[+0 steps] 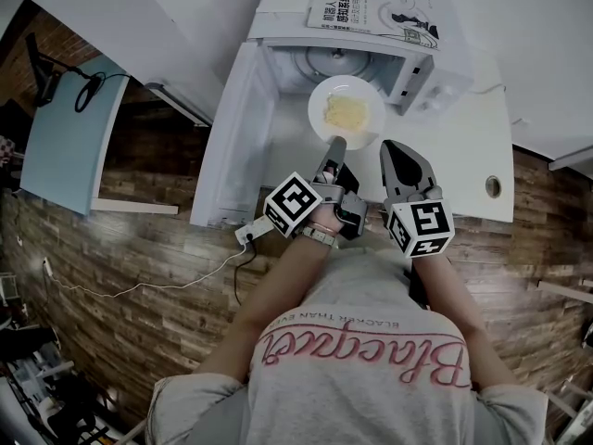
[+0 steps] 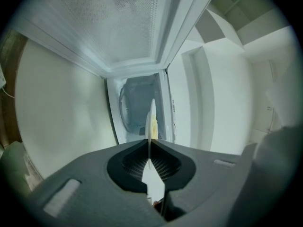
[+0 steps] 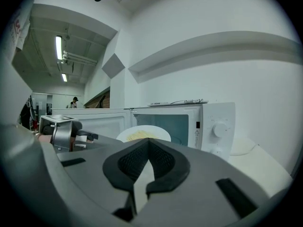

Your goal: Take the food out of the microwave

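A white plate (image 1: 346, 111) with yellow food on it hangs just in front of the open microwave (image 1: 417, 68). My left gripper (image 1: 335, 143) is shut on the plate's near rim. In the left gripper view the plate (image 2: 151, 119) stands edge-on between the closed jaws (image 2: 150, 143), with the microwave cavity (image 2: 137, 110) behind it. My right gripper (image 1: 393, 146) is beside the plate on its right, shut and empty. The right gripper view shows its jaws (image 3: 148, 143) closed, with the plate (image 3: 143, 133) and the microwave (image 3: 189, 122) beyond them.
The microwave door (image 1: 227, 137) stands swung out to the left. A booklet (image 1: 371, 12) lies on top of the microwave. The white counter (image 1: 463, 156) runs to the right and has a round hole (image 1: 493, 186). A power strip (image 1: 248, 233) lies on the wood floor.
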